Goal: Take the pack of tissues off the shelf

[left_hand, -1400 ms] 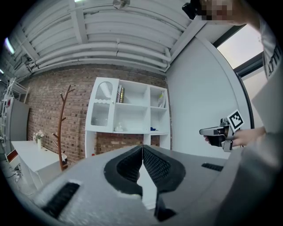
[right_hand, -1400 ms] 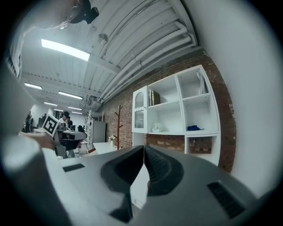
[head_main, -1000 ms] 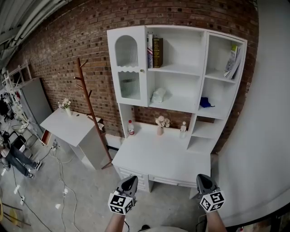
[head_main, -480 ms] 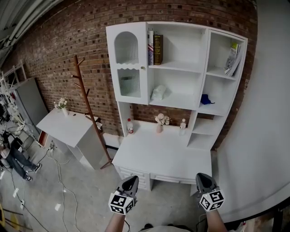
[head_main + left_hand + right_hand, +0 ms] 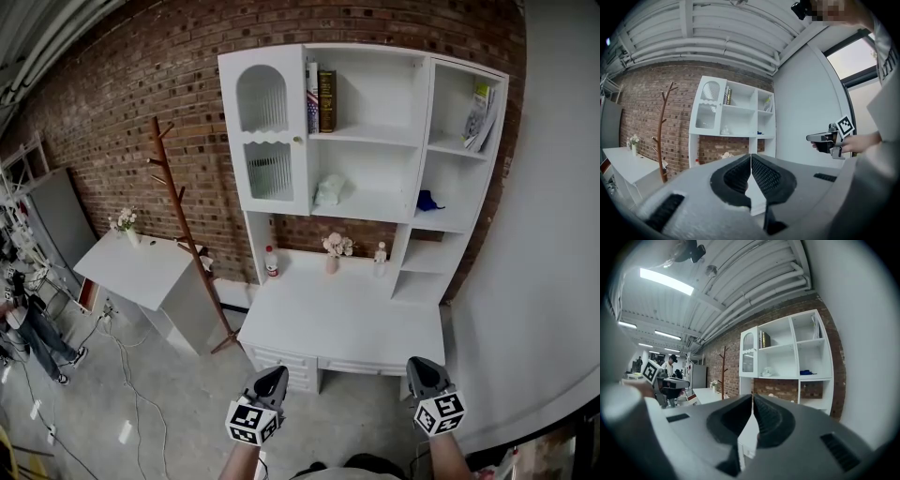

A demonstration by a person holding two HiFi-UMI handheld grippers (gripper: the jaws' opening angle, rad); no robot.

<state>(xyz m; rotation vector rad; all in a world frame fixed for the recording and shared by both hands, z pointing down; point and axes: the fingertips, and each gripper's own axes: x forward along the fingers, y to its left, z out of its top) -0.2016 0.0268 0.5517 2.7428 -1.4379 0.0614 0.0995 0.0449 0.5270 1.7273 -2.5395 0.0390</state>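
Observation:
A pale pack of tissues lies on the middle shelf of the white shelf unit against the brick wall; it shows small in the left gripper view and the right gripper view. Both grippers hang low in front of the desk, far short of the shelf. My left gripper is shut with nothing between its jaws, and my right gripper is shut and empty too.
Books stand on the top shelf, a blue thing lies in the right compartment. A red-capped bottle, flowers and a small bottle stand on the desk. A wooden coat stand and a low white table are left.
The head view has drifted a little so the shelf unit sits slightly higher and nearer. Both grippers keep the same place and stay shut.

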